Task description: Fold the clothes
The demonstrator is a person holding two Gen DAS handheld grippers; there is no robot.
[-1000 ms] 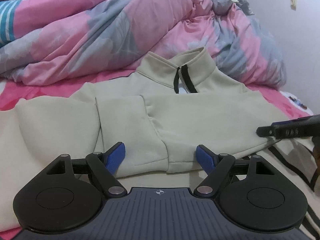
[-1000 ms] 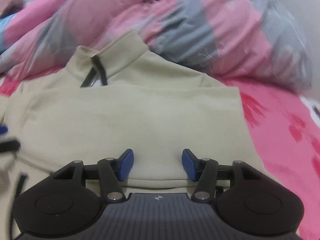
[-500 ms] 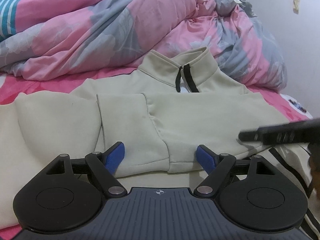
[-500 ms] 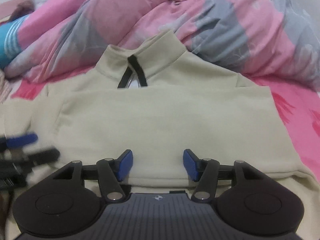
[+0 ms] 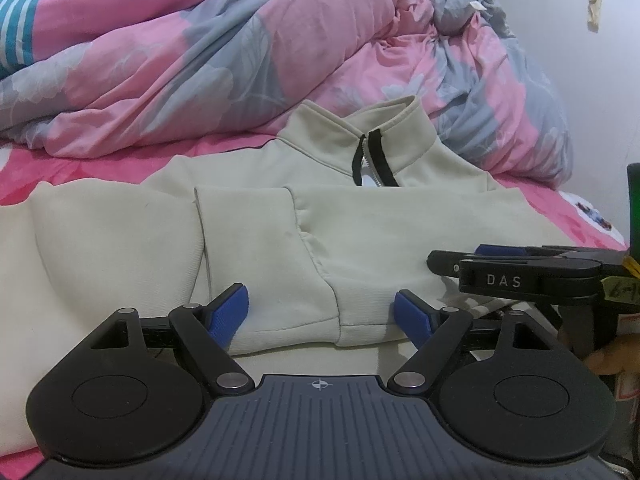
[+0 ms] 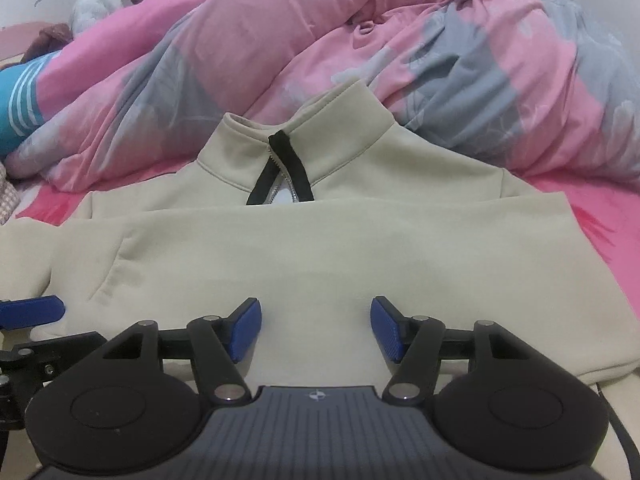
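The left gripper (image 5: 321, 312) holds its jaws spread over the near hem of the cream sweater (image 5: 360, 232), pinching nothing, while the right gripper (image 6: 316, 328) has its jaws opening over bare cloth just to the right. The sweater lies on the bed (image 5: 100, 168), collar far, sleeve folded across left to right. Its near edge is hidden below both grippers.

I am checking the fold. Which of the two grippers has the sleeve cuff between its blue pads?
The left gripper: the folded sleeve's cuff lies between its open pads. The right gripper, jaws opening, frames only plain sweatshirt fabric.
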